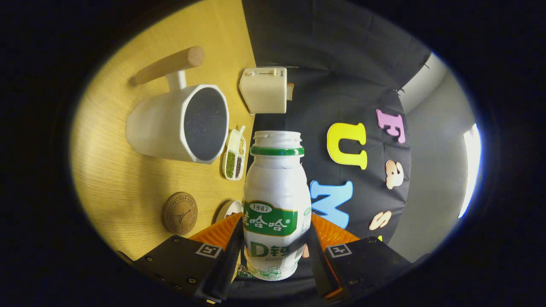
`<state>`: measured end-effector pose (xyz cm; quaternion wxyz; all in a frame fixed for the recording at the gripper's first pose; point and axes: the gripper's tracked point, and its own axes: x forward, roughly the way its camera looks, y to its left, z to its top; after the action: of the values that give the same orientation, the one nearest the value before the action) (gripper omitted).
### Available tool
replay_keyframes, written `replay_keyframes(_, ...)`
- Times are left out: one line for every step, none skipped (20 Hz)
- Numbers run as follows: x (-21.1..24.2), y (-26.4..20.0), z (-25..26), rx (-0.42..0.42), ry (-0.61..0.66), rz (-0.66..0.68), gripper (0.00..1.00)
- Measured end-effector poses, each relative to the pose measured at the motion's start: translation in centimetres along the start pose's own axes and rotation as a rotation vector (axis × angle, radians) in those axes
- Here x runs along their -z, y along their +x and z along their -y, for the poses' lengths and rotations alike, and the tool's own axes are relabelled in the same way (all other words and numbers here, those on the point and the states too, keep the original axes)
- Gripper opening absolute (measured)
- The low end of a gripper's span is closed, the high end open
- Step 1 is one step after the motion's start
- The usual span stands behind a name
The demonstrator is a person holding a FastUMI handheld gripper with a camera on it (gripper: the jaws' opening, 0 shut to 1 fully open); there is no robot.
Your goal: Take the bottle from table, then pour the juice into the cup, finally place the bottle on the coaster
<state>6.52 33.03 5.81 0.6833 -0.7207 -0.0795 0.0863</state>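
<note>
In the gripper view, we see the gripper clamped on the white juice bottle, one finger pressing each side of its lower body. The bottle's mouth is uncapped, with a green ring below the neck. Beyond the fingers, on the wooden bench, lies the white cup with its wooden handle, the round coaster nearer the fingers. A small divided dish sits just beside the cup, a cream toaster further off.
</note>
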Motion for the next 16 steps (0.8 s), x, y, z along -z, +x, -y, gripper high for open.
replay_keyframes(0.00, 0.03, 0.15, -0.001, 0.038, 0.001, 0.75)
replay_keyframes(0.01, -0.04, 0.23, -0.002, 0.074, 0.000, 0.75)
replay_keyframes(0.11, -0.09, 0.39, 0.001, 0.109, -0.002, 0.75)
replay_keyframes(-0.01, -0.24, 0.46, -0.001, 0.140, 0.002, 0.75)
replay_keyframes(-0.11, -0.27, 0.42, -0.003, 0.170, 0.004, 0.75)
replay_keyframes(-0.21, -0.37, 0.42, -0.003, 0.193, 0.008, 0.75)
replay_keyframes(-0.24, -0.39, 0.34, -0.006, 0.215, 0.008, 0.75)
replay_keyframes(-0.21, -0.52, 0.16, -0.011, 0.240, 0.010, 0.75)
replay_keyframes(-0.19, -0.55, 0.06, -0.016, 0.269, 0.010, 0.75)
replay_keyframes(-0.10, -0.63, -0.01, -0.021, 0.302, 0.010, 0.75)
replay_keyframes(0.02, -0.63, -0.04, -0.022, 0.342, 0.011, 0.75)
replay_keyframes(0.18, -0.69, -0.14, -0.026, 0.386, 0.011, 0.75)
replay_keyframes(0.23, -0.67, -0.28, -0.033, 0.428, 0.011, 0.75)
replay_keyframes(0.38, -0.75, -0.43, -0.041, 0.468, 0.008, 0.75)
replay_keyframes(0.45, -0.77, -0.44, -0.044, 0.506, 0.009, 0.75)
replay_keyframes(0.48, -0.89, -0.46, -0.047, 0.541, 0.015, 0.75)
